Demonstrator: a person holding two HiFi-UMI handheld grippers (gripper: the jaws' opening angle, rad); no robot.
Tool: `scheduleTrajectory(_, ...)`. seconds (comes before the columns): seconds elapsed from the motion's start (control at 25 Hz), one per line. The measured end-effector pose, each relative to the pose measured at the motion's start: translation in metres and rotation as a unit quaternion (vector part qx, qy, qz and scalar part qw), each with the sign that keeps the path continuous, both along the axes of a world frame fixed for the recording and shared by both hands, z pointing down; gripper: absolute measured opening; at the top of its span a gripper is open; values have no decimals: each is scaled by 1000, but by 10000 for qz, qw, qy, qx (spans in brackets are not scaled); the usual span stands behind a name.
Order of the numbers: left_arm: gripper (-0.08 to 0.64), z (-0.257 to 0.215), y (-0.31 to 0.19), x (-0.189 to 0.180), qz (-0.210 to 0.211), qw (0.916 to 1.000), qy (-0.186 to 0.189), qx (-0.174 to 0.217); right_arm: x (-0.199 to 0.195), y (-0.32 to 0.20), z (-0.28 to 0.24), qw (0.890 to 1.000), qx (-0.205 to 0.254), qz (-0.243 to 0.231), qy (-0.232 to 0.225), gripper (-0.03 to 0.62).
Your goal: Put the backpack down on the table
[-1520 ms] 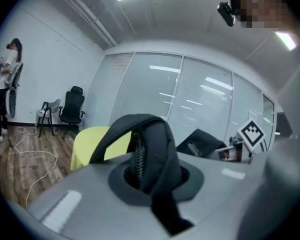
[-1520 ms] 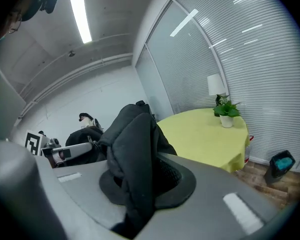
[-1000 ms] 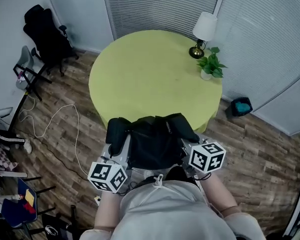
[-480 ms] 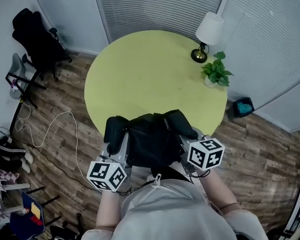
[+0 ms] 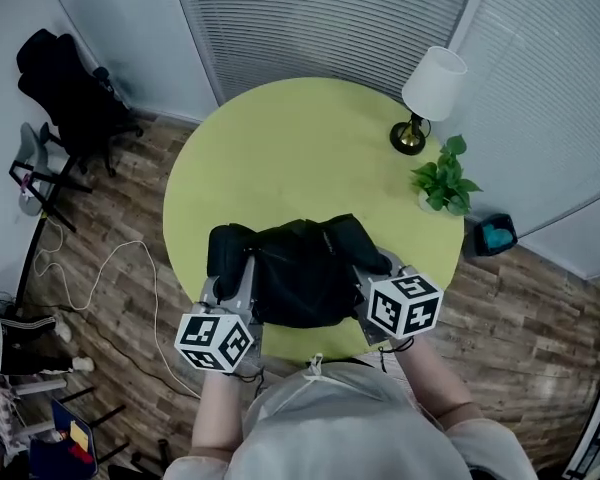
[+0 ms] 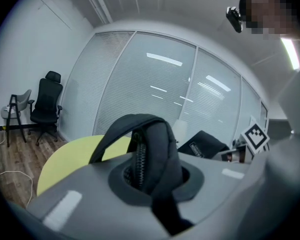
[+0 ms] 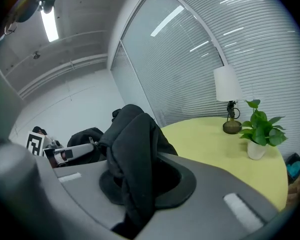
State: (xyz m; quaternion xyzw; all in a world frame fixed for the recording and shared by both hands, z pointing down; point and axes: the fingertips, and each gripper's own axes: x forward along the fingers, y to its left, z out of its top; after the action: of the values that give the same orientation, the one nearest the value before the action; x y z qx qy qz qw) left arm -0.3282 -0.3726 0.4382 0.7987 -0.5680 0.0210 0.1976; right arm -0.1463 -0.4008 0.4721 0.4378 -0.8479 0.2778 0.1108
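Note:
A black backpack (image 5: 297, 271) hangs between my two grippers over the near edge of the round yellow-green table (image 5: 300, 158). My left gripper (image 5: 230, 286) is shut on a fold of the backpack's left side with a zipper (image 6: 149, 156). My right gripper (image 5: 372, 276) is shut on a bunch of the backpack's right side (image 7: 132, 154). In the head view the pack covers both pairs of jaws, and only the marker cubes show. Each gripper's marker cube appears in the other gripper's view.
A white-shaded lamp (image 5: 427, 93) and a small potted plant (image 5: 443, 181) stand at the table's far right. A black office chair (image 5: 68, 83) stands at the left wall. A white cable (image 5: 120, 258) lies on the wood floor at the left, and a blue bin (image 5: 492, 236) is behind the table.
Both grippers have carried the backpack forward from in front of the table to over its near edge. Their hold is the same.

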Motion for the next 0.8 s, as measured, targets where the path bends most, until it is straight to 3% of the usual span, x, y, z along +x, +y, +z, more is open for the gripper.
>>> scheduleTrajectory(0.4, 34, 18, -103, 15, 136, 9999, -70, -44, 17, -100, 20, 9997, 52, 209, 88, 35)
scheduleTrajectory(0.8, 34, 56, -133, 23, 246, 9985, -231, -432, 25, -122, 53, 9992, -300, 231, 159, 37)
